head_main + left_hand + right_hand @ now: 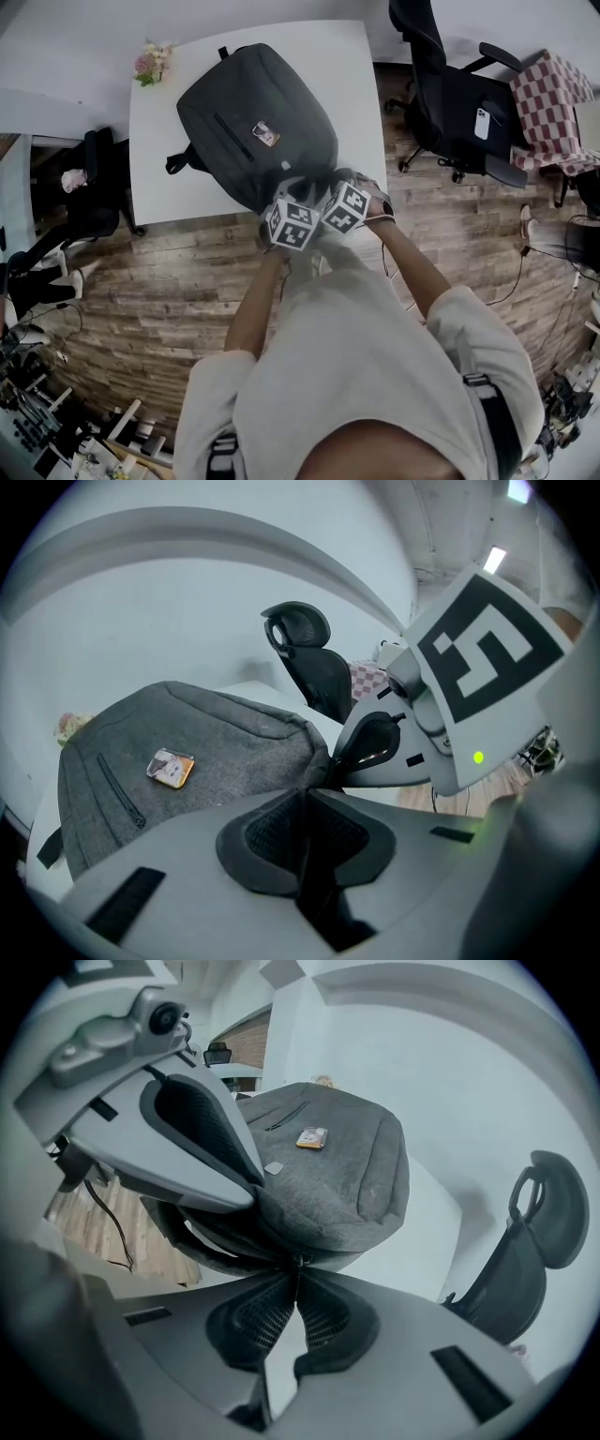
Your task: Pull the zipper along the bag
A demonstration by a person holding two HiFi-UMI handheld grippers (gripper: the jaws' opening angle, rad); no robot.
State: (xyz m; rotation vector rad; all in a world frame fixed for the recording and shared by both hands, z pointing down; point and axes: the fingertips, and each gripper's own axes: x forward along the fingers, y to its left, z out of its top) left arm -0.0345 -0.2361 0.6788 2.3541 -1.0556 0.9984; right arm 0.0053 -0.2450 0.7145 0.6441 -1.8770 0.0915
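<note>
Closest, the right gripper (pixel 298 1277) has its fingers squeezed shut on the tiny zipper pull (pixel 300 1260) at the near edge of the gray backpack (pixel 328 1166). The left gripper (pixel 307 797) pinches the cloth just beside it. The backpack lies flat on the white counter (pixel 361 66). It looks soft and floppy, so the cloth likely needs holding tight while the pull slides. Farther back stands a black office chair (pixel 441 94)

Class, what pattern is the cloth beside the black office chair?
Red-and-white checks; the cloth shows best in the head view.
</note>
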